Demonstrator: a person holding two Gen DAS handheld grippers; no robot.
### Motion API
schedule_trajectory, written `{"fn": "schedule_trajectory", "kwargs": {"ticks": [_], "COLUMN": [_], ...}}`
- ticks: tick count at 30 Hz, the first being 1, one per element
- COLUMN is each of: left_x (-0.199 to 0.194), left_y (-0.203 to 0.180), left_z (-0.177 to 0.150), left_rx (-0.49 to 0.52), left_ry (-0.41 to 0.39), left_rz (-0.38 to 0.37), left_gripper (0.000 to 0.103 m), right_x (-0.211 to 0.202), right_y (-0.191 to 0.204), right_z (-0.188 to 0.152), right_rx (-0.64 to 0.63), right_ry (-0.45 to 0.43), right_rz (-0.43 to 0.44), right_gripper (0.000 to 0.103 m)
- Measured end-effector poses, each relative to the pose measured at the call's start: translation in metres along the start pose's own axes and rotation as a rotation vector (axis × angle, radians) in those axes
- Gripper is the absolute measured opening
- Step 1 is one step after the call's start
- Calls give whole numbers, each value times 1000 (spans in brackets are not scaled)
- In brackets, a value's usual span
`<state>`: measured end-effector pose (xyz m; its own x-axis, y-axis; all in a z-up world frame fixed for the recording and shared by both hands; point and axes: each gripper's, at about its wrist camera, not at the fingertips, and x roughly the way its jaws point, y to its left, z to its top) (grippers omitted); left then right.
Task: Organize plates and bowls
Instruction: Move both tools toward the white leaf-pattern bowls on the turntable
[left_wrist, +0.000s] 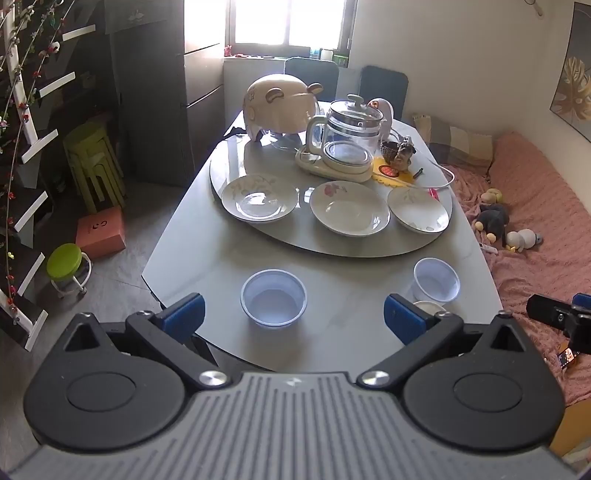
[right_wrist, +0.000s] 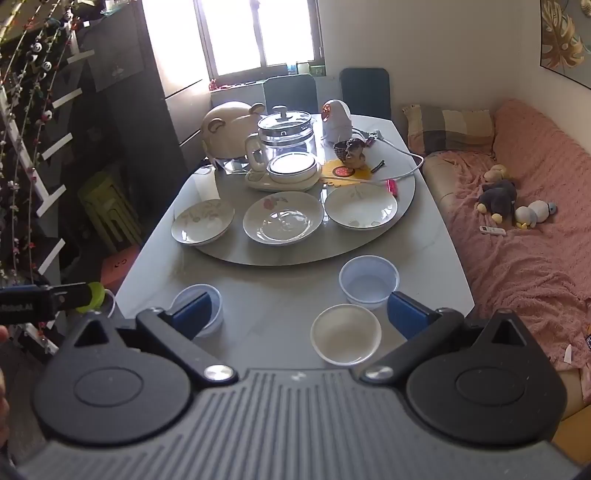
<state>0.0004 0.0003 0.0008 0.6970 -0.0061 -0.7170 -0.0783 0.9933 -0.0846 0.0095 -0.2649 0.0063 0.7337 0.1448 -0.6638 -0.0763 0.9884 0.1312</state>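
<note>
Three floral plates lie in a row on the turntable: left (left_wrist: 259, 197) (right_wrist: 202, 221), middle (left_wrist: 349, 212) (right_wrist: 283, 223), right (left_wrist: 418, 210) (right_wrist: 361, 206). Near the table's front edge stand two clear plastic bowls, left (left_wrist: 273, 297) (right_wrist: 212, 306) and right (left_wrist: 436, 279) (right_wrist: 369, 281), and a white bowl (right_wrist: 345, 333) (left_wrist: 428, 306). My left gripper (left_wrist: 293, 315) is open and empty, just in front of the left plastic bowl. My right gripper (right_wrist: 299, 314) is open and empty, with the white bowl between its fingers' line.
A glass kettle on its base (left_wrist: 345, 142), a pig-shaped cover (left_wrist: 280, 105), a figurine (left_wrist: 400, 153) and a cable crowd the back of the turntable (left_wrist: 229, 173). A pink sofa (right_wrist: 524, 236) runs along the right. Stools (left_wrist: 94, 166) stand left.
</note>
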Motion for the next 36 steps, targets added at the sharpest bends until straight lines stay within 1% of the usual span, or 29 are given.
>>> {"fn": "schedule_trajectory", "kwargs": {"ticks": [1, 3, 4, 5, 9, 13, 18, 24, 29, 36], "left_x": [-1, -3, -2, -2, -7, -11, -8, -4, 4, 7], "left_y": [0, -1, -2, -2, -3, -3, -4, 0, 4, -3], "left_z": [-1, -2, -1, -1, -1, -6, -6, -4, 2, 7], "left_rx": [3, 6, 6, 8, 11, 14, 40, 38, 33, 60], "left_ry": [-23, -25, -14, -15, -26, -43, -33, -24, 0, -21], "left_rz": [8, 11, 13, 15, 17, 12, 3, -8, -14, -22], "left_gripper": [103, 103, 103, 103, 103, 103, 103, 103, 103, 103], "right_x": [1, 4, 7, 8, 3, 5, 6, 10, 11, 13], "right_y": [-1, -3, -1, 0, 3, 4, 5, 1, 0, 0], "right_z": [1, 3, 4, 4, 0, 3, 2, 5, 6, 7], "right_rx": [4, 15, 4, -1, -16, -19, -13, 12, 14, 22], "right_ry": [1, 2, 12, 5, -10, -2, 13, 14, 13, 9], "right_rz": [-1, -7, -13, -14, -7, -4, 1, -16, -18, -23], "right_gripper": [103, 103, 103, 103, 103, 103, 103, 103, 103, 103]}}
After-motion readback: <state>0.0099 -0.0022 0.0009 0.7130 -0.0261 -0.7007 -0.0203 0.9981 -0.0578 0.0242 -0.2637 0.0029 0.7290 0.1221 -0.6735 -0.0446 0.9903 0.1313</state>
